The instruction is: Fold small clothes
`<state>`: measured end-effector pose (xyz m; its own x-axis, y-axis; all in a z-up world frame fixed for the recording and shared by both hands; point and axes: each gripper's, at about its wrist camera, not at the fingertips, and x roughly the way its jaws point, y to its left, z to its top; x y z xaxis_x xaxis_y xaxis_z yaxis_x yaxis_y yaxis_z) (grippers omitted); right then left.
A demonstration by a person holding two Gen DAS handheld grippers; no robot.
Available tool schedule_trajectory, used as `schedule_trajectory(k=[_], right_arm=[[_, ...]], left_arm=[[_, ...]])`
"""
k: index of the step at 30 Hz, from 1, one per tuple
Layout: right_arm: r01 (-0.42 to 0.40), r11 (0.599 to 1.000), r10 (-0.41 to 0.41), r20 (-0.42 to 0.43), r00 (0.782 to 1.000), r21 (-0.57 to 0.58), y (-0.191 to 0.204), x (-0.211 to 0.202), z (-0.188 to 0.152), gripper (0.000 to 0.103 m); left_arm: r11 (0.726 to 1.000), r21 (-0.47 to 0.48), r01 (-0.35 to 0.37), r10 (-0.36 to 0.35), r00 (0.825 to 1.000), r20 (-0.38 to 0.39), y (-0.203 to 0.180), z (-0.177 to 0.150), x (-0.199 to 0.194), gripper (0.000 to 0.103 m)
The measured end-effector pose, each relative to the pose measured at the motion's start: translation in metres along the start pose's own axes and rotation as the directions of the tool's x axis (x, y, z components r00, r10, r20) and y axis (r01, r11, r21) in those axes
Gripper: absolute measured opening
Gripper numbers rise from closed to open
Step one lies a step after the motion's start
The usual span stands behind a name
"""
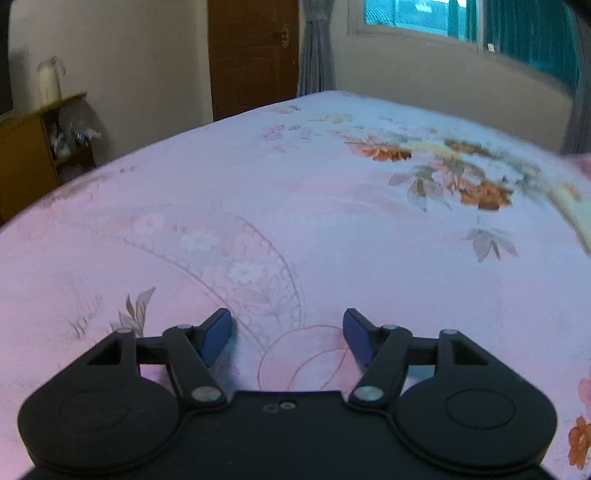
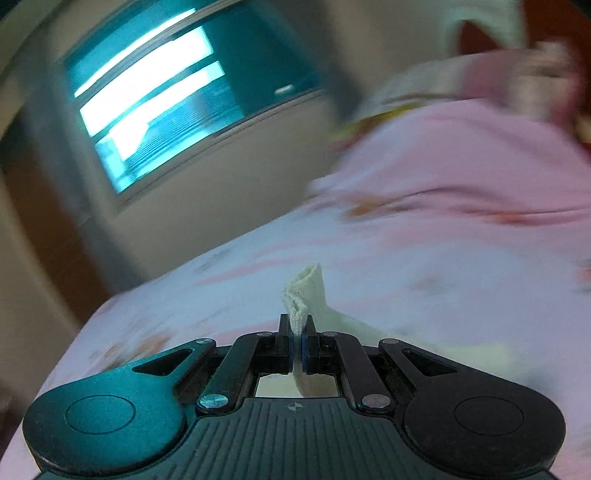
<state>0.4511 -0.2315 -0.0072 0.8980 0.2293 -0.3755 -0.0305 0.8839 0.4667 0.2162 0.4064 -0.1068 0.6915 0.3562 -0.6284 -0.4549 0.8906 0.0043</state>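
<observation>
My right gripper (image 2: 297, 332) is shut on a small cream knit garment (image 2: 304, 291). A bunched edge of it sticks up between the pads, and the rest trails down to the right under the gripper, partly hidden. The right wrist view is blurred by motion. My left gripper (image 1: 287, 332) is open and empty, held low over the pink floral bedsheet (image 1: 295, 206). No garment shows in the left wrist view.
A pink pillow or blanket heap (image 2: 461, 155) lies at the far right of the bed. A wooden shelf (image 1: 40, 147) stands past the bed's left edge. A brown door (image 1: 253, 55) and a window (image 1: 443, 18) are behind the bed.
</observation>
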Motion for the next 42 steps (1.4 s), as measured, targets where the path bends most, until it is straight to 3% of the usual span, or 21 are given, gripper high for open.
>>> schedule_trajectory(k=[2, 5, 8, 10, 15, 19, 22, 27, 30, 31, 32, 34, 36, 40, 42], right_arm=[[-0.079, 0.995, 0.075, -0.057, 0.996, -0.06, 0.059, 0.033, -0.025, 0.004], [-0.186, 0.977, 0.168, -0.169, 0.971, -0.102, 0.133, 0.078, -0.077, 0.004], [-0.232, 0.958, 0.182, -0.27, 0.946, -0.168, 0.183, 0.11, -0.13, 0.004], [-0.235, 0.95, 0.165, -0.306, 0.937, -0.206, 0.195, 0.123, -0.157, 0.004], [-0.23, 0.942, 0.147, -0.317, 0.937, -0.244, 0.198, 0.135, -0.186, 0.004], [-0.258, 0.917, 0.165, -0.3, 0.94, -0.304, 0.213, 0.114, -0.192, 0.004], [-0.245, 0.89, 0.136, -0.29, 0.947, -0.385, 0.226, 0.104, -0.196, 0.004], [-0.282, 0.881, 0.173, -0.296, 0.939, -0.381, 0.23, 0.102, -0.201, 0.004], [-0.336, 0.876, 0.207, -0.359, 0.91, -0.347, 0.231, 0.108, -0.209, 0.004], [-0.354, 0.87, 0.216, -0.381, 0.899, -0.343, 0.232, 0.11, -0.212, 0.006], [-0.369, 0.867, 0.222, -0.404, 0.887, -0.336, 0.234, 0.112, -0.216, 0.022], [-0.389, 0.872, 0.259, -0.393, 0.883, -0.299, 0.234, 0.107, -0.216, 0.035], [-0.434, 0.862, 0.334, -0.349, 0.875, -0.262, 0.231, 0.088, -0.211, 0.035], [-0.368, 0.887, 0.292, -0.278, 0.915, -0.28, 0.2, 0.053, -0.197, 0.034], [-0.295, 0.914, 0.235, -0.23, 0.944, -0.278, 0.163, 0.034, -0.18, 0.023]], left_arm=[[1.0, -0.015, 0.011, -0.011, 1.0, 0.017, 0.002, -0.005, 0.001, 0.069], [0.999, -0.026, 0.029, -0.028, 0.999, 0.022, 0.004, -0.006, 0.003, 0.071], [0.997, -0.05, 0.057, -0.055, 0.998, 0.028, 0.009, -0.007, 0.004, 0.073], [0.995, -0.063, 0.072, -0.07, 0.997, 0.032, 0.012, -0.007, 0.005, 0.074], [0.993, -0.073, 0.09, -0.088, 0.995, 0.038, 0.014, -0.008, 0.005, 0.076], [0.992, -0.078, 0.097, -0.094, 0.995, 0.043, 0.014, -0.009, 0.005, 0.077], [0.993, -0.074, 0.095, -0.092, 0.995, 0.043, 0.014, -0.009, 0.004, 0.077], [0.993, -0.072, 0.095, -0.092, 0.995, 0.044, 0.015, -0.009, 0.004, 0.077], [0.993, -0.072, 0.094, -0.091, 0.995, 0.045, 0.014, -0.01, 0.004, 0.078], [0.993, -0.072, 0.095, -0.092, 0.995, 0.046, 0.015, -0.01, 0.004, 0.078], [0.993, -0.072, 0.095, -0.092, 0.995, 0.046, 0.015, -0.01, 0.004, 0.078], [0.993, -0.069, 0.093, -0.09, 0.995, 0.046, 0.014, -0.01, 0.004, 0.078], [0.994, -0.067, 0.092, -0.089, 0.995, 0.047, 0.014, -0.01, 0.005, 0.078], [0.995, -0.05, 0.083, -0.08, 0.995, 0.051, 0.009, -0.007, 0.003, 0.077], [0.99, -0.053, 0.131, -0.126, 0.988, 0.087, 0.0, -0.001, -0.004, 0.077]])
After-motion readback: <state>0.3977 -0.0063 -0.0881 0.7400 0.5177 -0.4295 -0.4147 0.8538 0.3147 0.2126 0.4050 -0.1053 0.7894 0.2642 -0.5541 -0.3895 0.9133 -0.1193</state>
